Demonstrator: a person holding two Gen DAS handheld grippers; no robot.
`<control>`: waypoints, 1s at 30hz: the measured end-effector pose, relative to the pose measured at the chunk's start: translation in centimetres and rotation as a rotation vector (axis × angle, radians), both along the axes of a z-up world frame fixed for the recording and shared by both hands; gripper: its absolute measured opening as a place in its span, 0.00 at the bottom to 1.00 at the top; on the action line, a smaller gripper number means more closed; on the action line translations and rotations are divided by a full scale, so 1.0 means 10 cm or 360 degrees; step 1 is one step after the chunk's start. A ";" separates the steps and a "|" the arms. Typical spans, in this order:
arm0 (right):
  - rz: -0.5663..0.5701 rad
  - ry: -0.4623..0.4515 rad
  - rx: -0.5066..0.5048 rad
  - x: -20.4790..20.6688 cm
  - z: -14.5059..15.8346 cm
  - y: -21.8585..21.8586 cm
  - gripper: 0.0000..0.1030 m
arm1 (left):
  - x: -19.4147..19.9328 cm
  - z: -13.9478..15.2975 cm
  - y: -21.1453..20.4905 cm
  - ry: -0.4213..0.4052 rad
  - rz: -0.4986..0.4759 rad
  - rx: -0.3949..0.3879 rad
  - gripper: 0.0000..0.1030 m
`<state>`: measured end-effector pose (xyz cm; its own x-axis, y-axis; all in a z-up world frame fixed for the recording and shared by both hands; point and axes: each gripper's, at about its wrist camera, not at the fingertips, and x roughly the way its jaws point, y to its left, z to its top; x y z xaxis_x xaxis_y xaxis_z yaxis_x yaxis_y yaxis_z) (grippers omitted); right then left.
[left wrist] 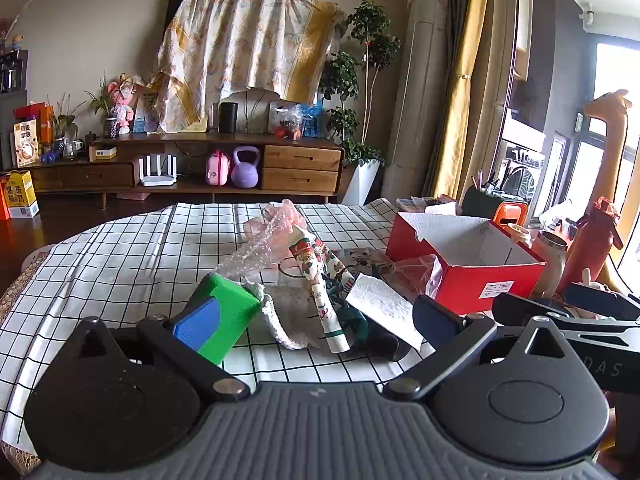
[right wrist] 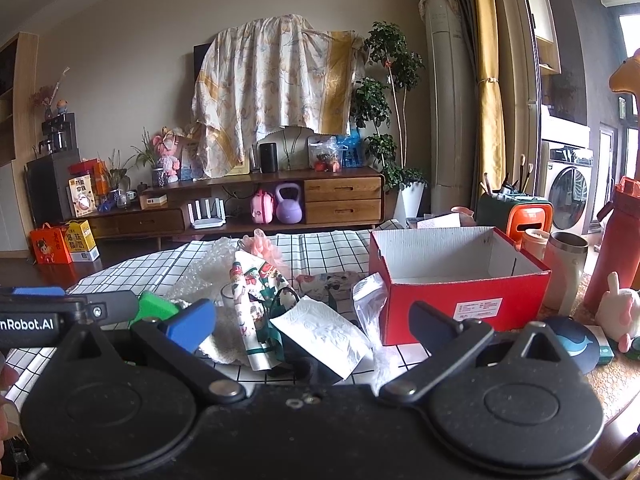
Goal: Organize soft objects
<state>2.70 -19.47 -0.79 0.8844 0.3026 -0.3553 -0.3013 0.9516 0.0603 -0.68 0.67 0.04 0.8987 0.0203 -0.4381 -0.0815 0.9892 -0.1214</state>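
Both tools idle, jaws spread wide, nothing held. Left tool (left wrist: 316,312) and right tool (right wrist: 312,320) both hover low over the near edge of the counter (left wrist: 120,248), pointed at the pile.

Step, as I read it: pre-grasp, nothing picked yet. The red box (right wrist: 460,292) looks empty, open top, so likely the drop target.

Where the soft stuff is: heaped mid-counter, dead ahead at 12 o'clock of the left tool. Printed cloth roll (left wrist: 320,276) leans tilted across a white knitted piece (left wrist: 280,316); white tissue sheet (left wrist: 384,312) at 1 o'clock, touching the heap; bubble wrap (left wrist: 248,256) and a pink mesh puff (left wrist: 280,220) behind at 11–12 o'clock. Box sits at 2 o'clock, just beside the pile.

Next move, my guess: close on one item only, tissue or cloth roll being nearest. Things overlap, so lifting one may drag others. Thin tissue needs a low pinch.

View differences:
- Right view shows a clear plastic bag (right wrist: 372,304) against the box's left wall, the box's bare floor, and a plush bunny (right wrist: 616,316) at 3 o'clock. Left view only hints at these.
- Left view shows the knitted piece and puff better, plus the right tool's body at its far right edge.
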 end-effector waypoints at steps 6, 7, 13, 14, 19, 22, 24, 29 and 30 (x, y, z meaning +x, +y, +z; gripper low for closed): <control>0.0066 0.0025 0.0022 0.02 0.00 0.02 1.00 | 0.00 0.02 0.03 0.0004 0.0009 0.0005 1.00; 0.0072 0.0031 0.0023 0.01 0.00 0.02 1.00 | 0.00 0.02 0.03 0.0004 0.0010 0.0007 1.00; 0.0087 0.0050 0.0026 0.02 0.00 0.04 1.00 | 0.00 0.02 0.04 0.0006 0.0005 0.0000 1.00; 0.0096 0.0055 0.0032 0.02 0.00 0.05 1.00 | 0.01 0.02 0.04 0.0009 0.0005 -0.0002 1.00; 0.0127 0.0099 0.0029 0.06 -0.03 0.07 1.00 | 0.05 -0.02 0.04 0.0037 0.0009 0.0002 1.00; 0.0148 0.0130 -0.0001 0.09 -0.07 0.11 1.00 | 0.12 -0.07 0.05 0.0072 0.0002 -0.0010 1.00; 0.0167 0.0140 -0.0017 0.11 -0.10 0.13 1.00 | 0.18 -0.12 0.08 0.0098 -0.0004 -0.0014 1.00; 0.0180 0.0153 -0.0074 0.23 -0.18 0.16 0.98 | 0.36 -0.25 0.21 0.0153 0.0071 0.0041 1.00; 0.0183 0.0160 -0.0088 0.28 -0.20 0.17 0.97 | 0.40 -0.27 0.25 0.0159 0.0090 0.0050 1.00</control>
<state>5.53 -17.80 -2.77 0.8043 0.3771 -0.4593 -0.4033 0.9140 0.0441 3.31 3.17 -2.69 0.8478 0.0847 -0.5236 -0.1471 0.9860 -0.0788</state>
